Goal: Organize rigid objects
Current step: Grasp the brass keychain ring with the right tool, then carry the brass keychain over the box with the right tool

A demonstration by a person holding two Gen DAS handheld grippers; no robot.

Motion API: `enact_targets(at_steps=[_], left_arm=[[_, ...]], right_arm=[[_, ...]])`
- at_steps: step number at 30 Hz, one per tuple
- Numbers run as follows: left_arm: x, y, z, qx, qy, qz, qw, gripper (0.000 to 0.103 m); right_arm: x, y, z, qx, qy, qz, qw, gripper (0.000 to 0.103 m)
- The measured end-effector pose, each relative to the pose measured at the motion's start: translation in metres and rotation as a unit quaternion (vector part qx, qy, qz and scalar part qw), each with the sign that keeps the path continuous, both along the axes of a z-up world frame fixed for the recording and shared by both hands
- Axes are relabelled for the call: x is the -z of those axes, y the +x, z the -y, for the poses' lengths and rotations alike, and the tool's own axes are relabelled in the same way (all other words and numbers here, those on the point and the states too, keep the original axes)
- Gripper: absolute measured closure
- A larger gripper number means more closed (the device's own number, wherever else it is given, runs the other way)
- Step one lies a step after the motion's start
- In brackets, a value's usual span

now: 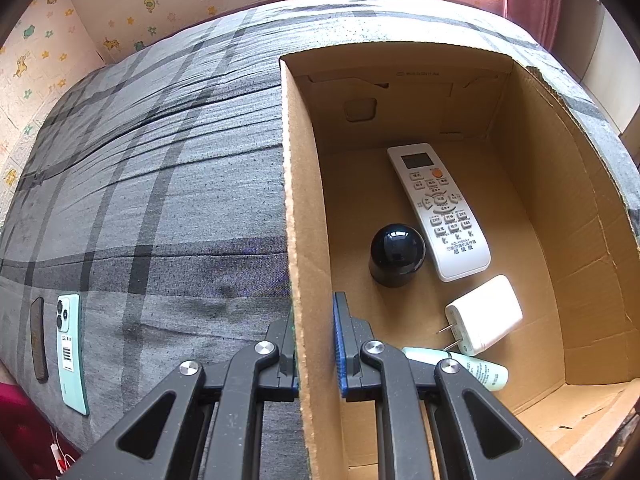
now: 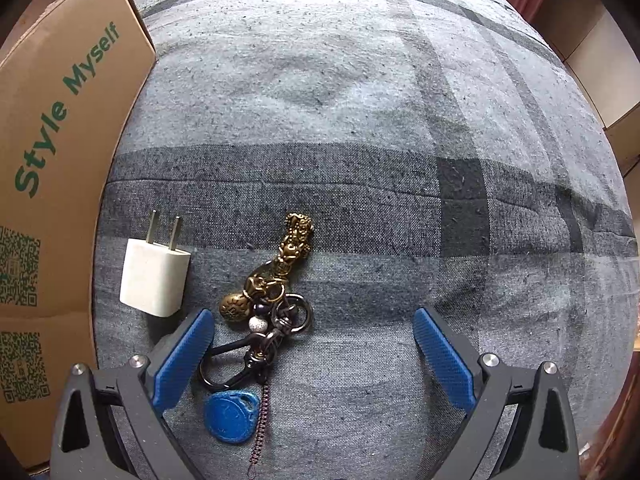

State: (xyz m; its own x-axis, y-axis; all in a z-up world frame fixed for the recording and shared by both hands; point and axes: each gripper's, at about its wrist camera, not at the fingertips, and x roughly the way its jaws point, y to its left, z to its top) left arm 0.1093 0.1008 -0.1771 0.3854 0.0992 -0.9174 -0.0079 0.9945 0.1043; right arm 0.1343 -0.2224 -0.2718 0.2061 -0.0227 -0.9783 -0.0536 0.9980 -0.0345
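Left gripper [image 1: 316, 340]: clenched on cardboard box [image 1: 304, 208] wall | Right gripper [image 2: 314, 344]: jaws spread wide; keychain [image 2: 268, 312] between them, nearer left pad; white charger [image 2: 156, 276] just outside.

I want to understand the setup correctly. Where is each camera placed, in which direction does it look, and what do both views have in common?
Left wrist: sits on the left gripper, looks steeply down into the cardboard box with the remote; its own black arms show, pads clamped on the box wall.
Right wrist: sits on the right gripper, looks steeply down at the keychain and white charger on the bed; its open blue fingers show.
Shared: the box and the grey plaid bedcover.
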Motion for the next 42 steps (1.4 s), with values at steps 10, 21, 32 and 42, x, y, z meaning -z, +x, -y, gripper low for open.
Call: enact_targets(at_steps=[10, 21, 32, 42], left_arm=[[0.000, 0.000, 0.000, -0.003, 0.000, 0.001, 1.0000, 0.088], [0.000, 0.000, 0.001, -0.004, 0.002, 0.001, 1.0000, 0.088], [0.000, 0.000, 0.002, -0.004, 0.004, 0.000, 1.0000, 0.088], [0.000, 0.001, 0.003, -0.003, 0.006, 0.000, 1.0000, 0.088]], right_arm=[[-0.017, -0.006, -0.004, -0.026, -0.003, 0.027, 0.999, 0.079], [-0.039, -0.012, 0.011, -0.015, 0.024, 0.031, 0.999, 0.090], [-0.069, -0.017, 0.006, -0.017, 0.027, 0.050, 0.998, 0.090], [-0.104, -0.031, -0.008, -0.032, 0.030, 0.079, 0.996, 0.090]])
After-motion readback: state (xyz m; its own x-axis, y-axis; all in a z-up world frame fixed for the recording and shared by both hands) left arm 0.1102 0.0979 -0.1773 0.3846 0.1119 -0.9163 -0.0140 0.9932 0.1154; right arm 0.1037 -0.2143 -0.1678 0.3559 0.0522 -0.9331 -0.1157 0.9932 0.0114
